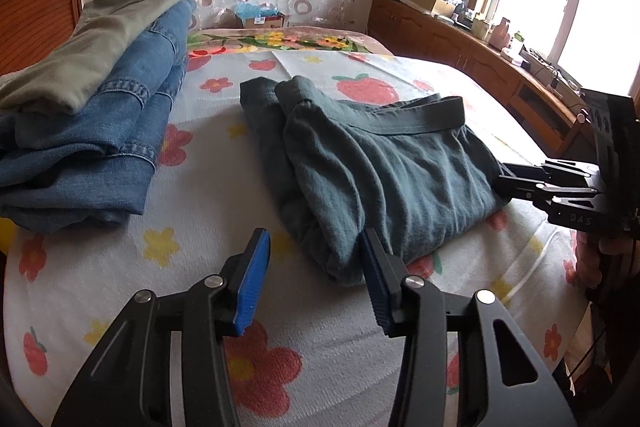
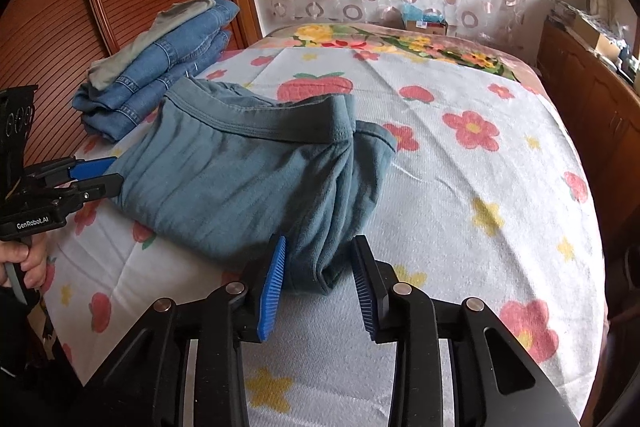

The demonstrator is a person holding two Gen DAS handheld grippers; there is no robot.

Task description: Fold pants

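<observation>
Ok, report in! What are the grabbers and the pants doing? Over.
Left gripper and right gripper: jaws open, gripping nothing. Teal pants folded on bed. Jeans stack lies apart, not blocking.

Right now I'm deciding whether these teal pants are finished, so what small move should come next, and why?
Probably draw both grippers back from the teal pants. They already lie folded into a compact bundle on the bedspread, and the left gripper and right gripper both stand open at its corners, pressing nothing. The jeans stack suggests where it goes afterwards.
</observation>
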